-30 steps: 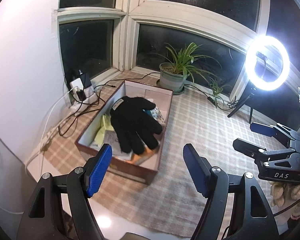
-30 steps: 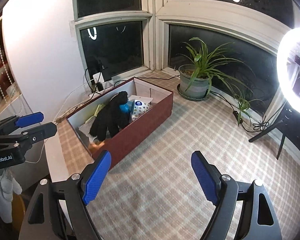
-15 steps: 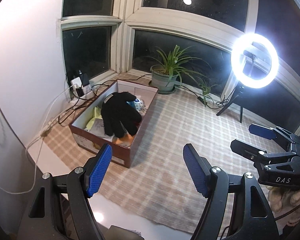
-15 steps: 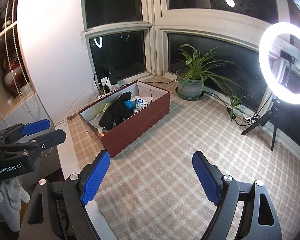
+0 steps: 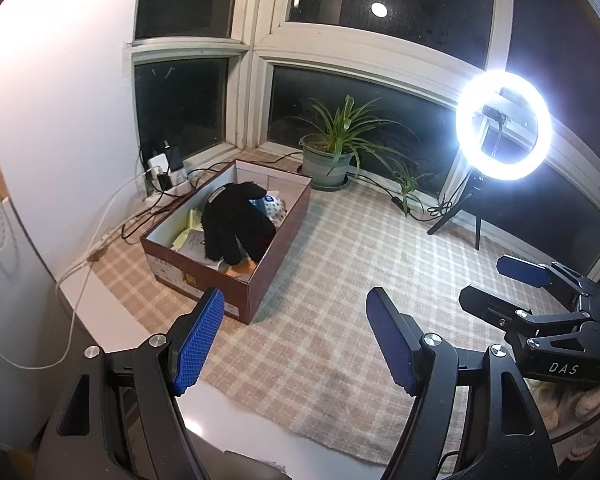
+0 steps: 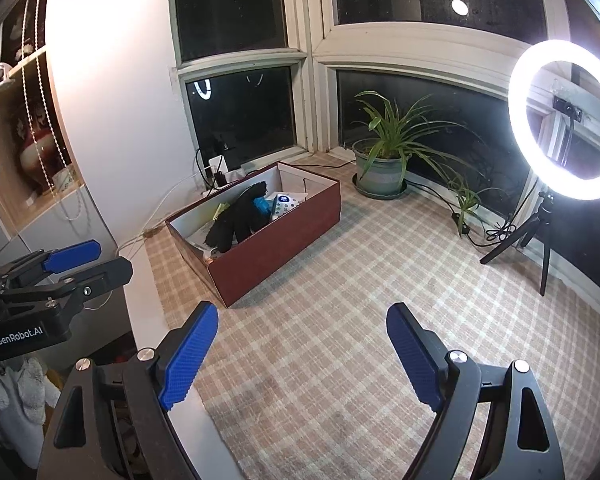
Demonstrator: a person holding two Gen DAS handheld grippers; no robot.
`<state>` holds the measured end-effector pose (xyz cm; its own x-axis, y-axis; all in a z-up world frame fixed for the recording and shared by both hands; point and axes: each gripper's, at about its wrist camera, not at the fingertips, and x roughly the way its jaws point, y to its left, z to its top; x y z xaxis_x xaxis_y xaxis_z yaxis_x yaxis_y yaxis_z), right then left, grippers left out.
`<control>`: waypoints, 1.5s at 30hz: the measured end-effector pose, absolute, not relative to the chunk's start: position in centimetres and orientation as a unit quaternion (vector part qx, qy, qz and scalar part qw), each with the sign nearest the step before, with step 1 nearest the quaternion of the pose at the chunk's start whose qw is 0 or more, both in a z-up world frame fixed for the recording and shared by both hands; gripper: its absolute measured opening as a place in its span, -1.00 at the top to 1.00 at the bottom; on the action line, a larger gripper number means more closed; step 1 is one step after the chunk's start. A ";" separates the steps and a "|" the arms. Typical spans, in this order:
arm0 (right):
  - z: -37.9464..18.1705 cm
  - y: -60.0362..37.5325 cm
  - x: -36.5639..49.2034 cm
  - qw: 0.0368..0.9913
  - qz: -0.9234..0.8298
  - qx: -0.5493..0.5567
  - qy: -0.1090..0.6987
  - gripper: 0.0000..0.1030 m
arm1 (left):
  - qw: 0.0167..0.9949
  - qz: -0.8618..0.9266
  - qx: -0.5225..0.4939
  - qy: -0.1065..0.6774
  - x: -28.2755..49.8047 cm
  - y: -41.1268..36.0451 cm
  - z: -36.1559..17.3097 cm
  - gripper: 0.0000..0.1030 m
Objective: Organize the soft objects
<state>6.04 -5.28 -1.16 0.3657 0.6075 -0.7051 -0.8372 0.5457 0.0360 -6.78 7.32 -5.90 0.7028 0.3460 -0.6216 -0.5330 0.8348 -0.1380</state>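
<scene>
plant: green potted plant (image 5: 332,152) by the window corner
light: ring light (image 5: 504,126) on a tripod, switched on
mat: checked mat (image 6: 360,300)
chargers: power strip (image 5: 168,176), cables trailing

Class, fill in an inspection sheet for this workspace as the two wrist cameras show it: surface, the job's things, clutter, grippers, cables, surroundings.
Surface: checked mat over a white ledge.
Job's things: black fuzzy glove lying on top in the open brown box, with a dotted tissue pack and yellow papers.
Clutter: nothing seen on the mat near the grippers.
Grippers: left gripper open, empty; right gripper open, empty, jaws not touching anything.
Cables: white and black leads from a power strip behind the box; a black lead by the ring light.
Surroundings: potted plant, dark windows.
</scene>
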 end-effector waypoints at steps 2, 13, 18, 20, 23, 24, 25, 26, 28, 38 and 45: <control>-1.2 -5.4 6.0 0.809 0.446 -0.167 0.343 -0.62 | 0.910 0.241 -0.156 0.300 -6.8 7.3 -5.9 -0.43; -1.3 -6.7 6.4 0.812 0.440 -0.156 0.350 -0.62 | 0.911 0.238 -0.153 0.300 -6.8 6.7 -5.6 -0.43; -1.4 -6.8 6.4 0.813 0.439 -0.157 0.349 -0.63 | 0.911 0.239 -0.153 0.300 -6.8 6.6 -5.6 -0.43; -1.4 -6.9 6.3 0.814 0.438 -0.158 0.348 -0.63 | 0.911 0.237 -0.153 0.300 -6.8 6.7 -5.6 -0.43; -1.4 -7.0 6.3 0.814 0.438 -0.157 0.348 -0.63 | 0.911 0.237 -0.153 0.301 -6.7 6.8 -5.6 -0.43; -1.4 -6.9 6.3 0.813 0.438 -0.158 0.348 -0.63 | 0.911 0.237 -0.153 0.301 -6.7 6.8 -5.6 -0.43; -1.4 -7.0 6.3 0.813 0.438 -0.158 0.348 -0.63 | 0.911 0.237 -0.152 0.301 -6.7 6.7 -5.6 -0.43; -1.4 -6.9 6.3 0.813 0.438 -0.159 0.348 -0.63 | 0.911 0.237 -0.152 0.301 -6.8 6.8 -5.6 -0.43; -1.4 -7.0 6.3 0.814 0.437 -0.160 0.348 -0.63 | 0.911 0.236 -0.153 0.302 -6.8 6.8 -5.6 -0.43; -1.2 -7.5 6.4 0.815 0.437 -0.153 0.348 -0.63 | 0.912 0.233 -0.151 0.301 -6.8 6.8 -5.5 -0.43; -1.2 -7.5 6.5 0.815 0.436 -0.154 0.349 -0.63 | 0.912 0.233 -0.151 0.301 -6.8 6.8 -5.5 -0.43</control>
<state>6.46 -7.51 -1.17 0.3757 0.6037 -0.7032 -0.8187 0.5717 0.0534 -6.78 6.81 -5.52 0.7102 0.3334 -0.6201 -0.5158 0.8458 -0.1360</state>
